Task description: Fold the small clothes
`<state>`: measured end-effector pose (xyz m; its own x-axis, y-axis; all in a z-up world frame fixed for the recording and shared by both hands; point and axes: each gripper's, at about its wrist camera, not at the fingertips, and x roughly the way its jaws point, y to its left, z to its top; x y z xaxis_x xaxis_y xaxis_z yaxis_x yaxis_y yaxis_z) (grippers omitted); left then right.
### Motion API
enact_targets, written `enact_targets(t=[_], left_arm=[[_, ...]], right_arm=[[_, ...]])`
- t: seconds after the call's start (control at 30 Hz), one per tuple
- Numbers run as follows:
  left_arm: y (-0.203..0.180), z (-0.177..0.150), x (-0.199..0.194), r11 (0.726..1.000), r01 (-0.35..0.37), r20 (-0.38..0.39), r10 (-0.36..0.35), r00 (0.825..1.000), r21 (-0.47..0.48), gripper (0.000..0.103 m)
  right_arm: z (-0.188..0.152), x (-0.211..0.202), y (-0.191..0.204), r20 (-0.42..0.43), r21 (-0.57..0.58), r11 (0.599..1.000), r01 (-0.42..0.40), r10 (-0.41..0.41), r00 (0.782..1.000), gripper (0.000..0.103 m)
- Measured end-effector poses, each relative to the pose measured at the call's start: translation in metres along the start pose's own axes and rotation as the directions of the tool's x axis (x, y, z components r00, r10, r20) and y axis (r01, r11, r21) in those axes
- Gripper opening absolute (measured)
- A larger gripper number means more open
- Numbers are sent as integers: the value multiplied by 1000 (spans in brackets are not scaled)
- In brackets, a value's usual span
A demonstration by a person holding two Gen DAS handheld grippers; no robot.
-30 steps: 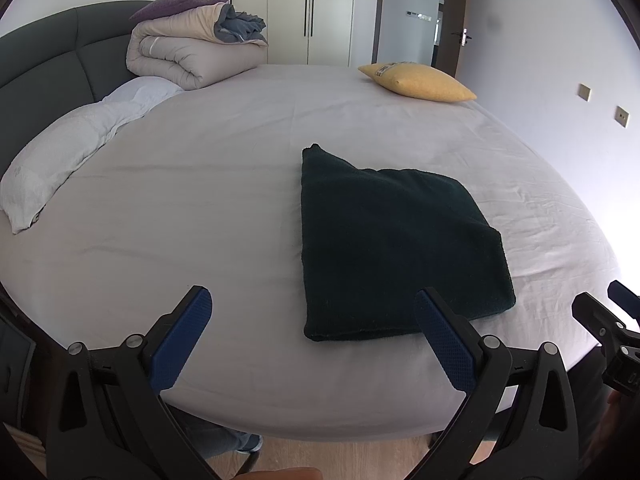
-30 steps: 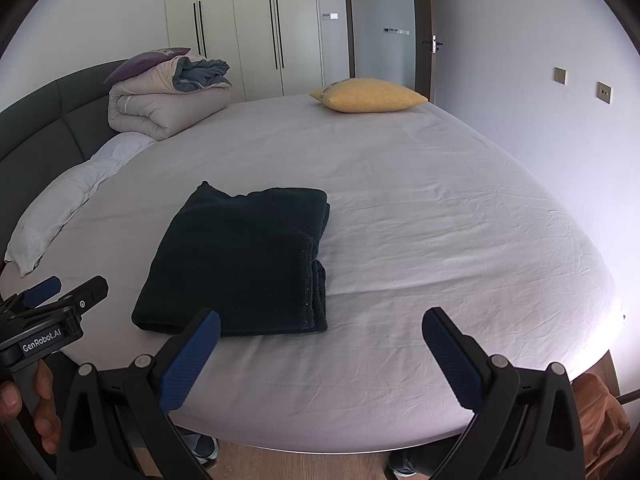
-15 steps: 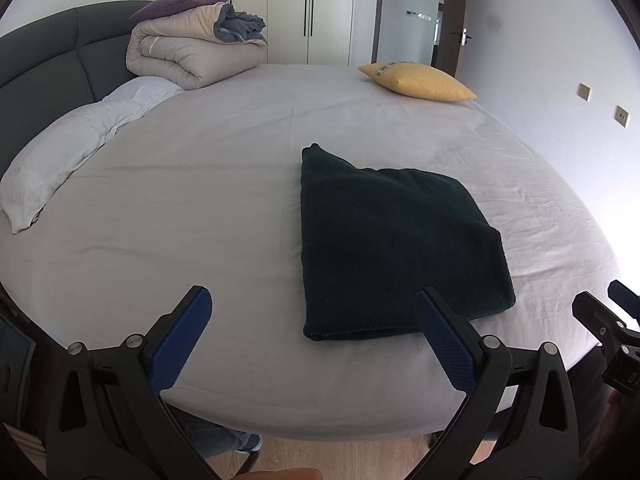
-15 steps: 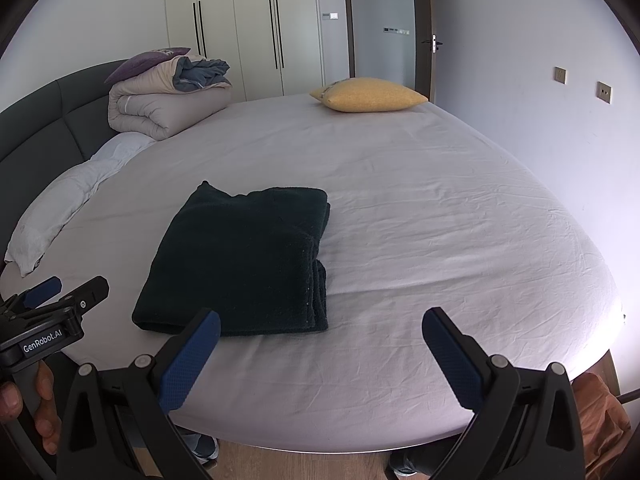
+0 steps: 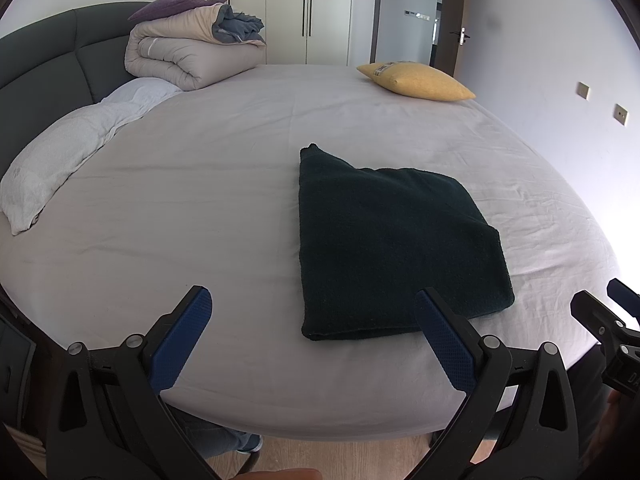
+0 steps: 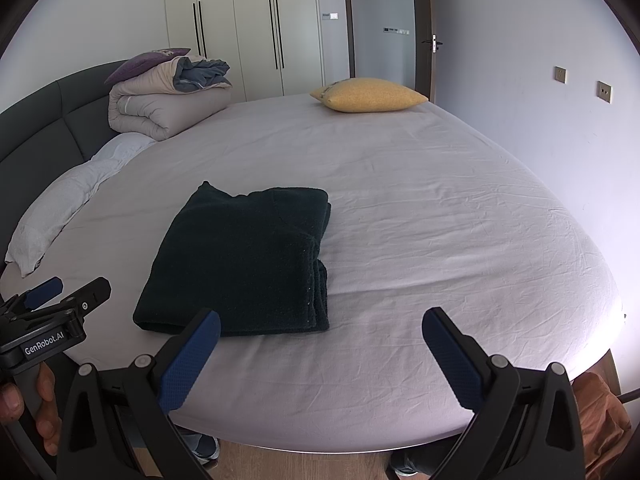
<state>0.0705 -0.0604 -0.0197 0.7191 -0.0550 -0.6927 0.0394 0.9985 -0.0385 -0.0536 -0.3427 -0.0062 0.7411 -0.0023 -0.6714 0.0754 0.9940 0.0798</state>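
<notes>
Nearest to you, at the bottom of the left wrist view, your left tool (image 5: 312,324) hangs over the near edge of the bed (image 5: 200,208) with its blue-padded fingers (image 5: 182,344) spread wide and nothing between them; your right tool (image 6: 320,344) sits the same way in its own view, fingers apart and empty. Each camera catches the other tool at its margin: the right wrist view shows your left tool (image 6: 68,300) at the left edge with a "GenRobot.AI" label and your hand (image 6: 40,404) around its handle, while the left wrist view shows only the black tips of the right tool (image 5: 616,312) at the right edge. Just beyond the fingers lies the folded dark green garment (image 5: 392,244), flat on the pale sheet near the front edge of the bed, touched by neither tool. From the right wrist view you can see its stacked layers (image 6: 320,292) along the right side; from the left it reads as one smooth slab. Further back on the left a white pillow (image 5: 60,164) rests against the dark headboard (image 5: 44,64), with a rolled beige duvet (image 5: 188,56) behind it. At the far edge sits a yellow cushion (image 6: 368,95), then the wardrobe doors (image 6: 256,28) and a doorway (image 6: 384,28).
</notes>
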Motion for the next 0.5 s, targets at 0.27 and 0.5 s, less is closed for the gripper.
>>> enact_targets(t=[0.27,0.5], left_arm=[[-1,-1,0,1000,0,0,0,1000,0,103],[-1,-1,-1,1000,-2,0,2,1000,-1,103]], right_arm=[[0,0,1,0,1,1000,0,0,1000,103],[-1,0,1,-2,1,1000,0,0,1000,103]])
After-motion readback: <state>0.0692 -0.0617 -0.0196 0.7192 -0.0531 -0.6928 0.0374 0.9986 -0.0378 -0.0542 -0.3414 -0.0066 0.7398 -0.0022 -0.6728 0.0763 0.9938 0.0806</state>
